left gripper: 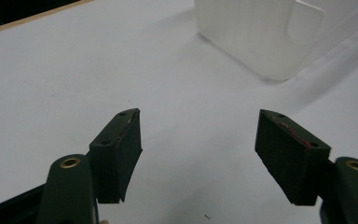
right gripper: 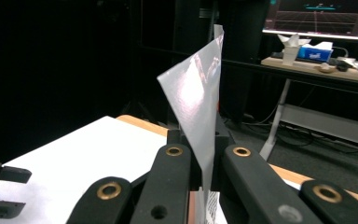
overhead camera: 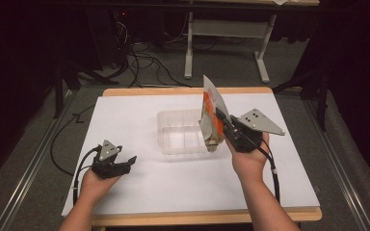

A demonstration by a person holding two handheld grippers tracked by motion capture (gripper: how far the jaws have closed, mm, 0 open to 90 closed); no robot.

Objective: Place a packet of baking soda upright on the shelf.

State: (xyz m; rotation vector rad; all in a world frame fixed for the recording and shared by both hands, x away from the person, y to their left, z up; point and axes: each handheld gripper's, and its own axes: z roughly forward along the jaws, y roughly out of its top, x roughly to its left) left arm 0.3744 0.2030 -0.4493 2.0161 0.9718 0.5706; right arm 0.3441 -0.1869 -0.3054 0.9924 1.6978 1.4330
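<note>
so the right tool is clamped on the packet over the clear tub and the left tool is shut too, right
Not quite: the left tool is open, its jaws standing well apart over the white table, as the left gripper view shows. The right tool is indeed clamped on the packet over the clear tub.

No legible text or labels
</note>
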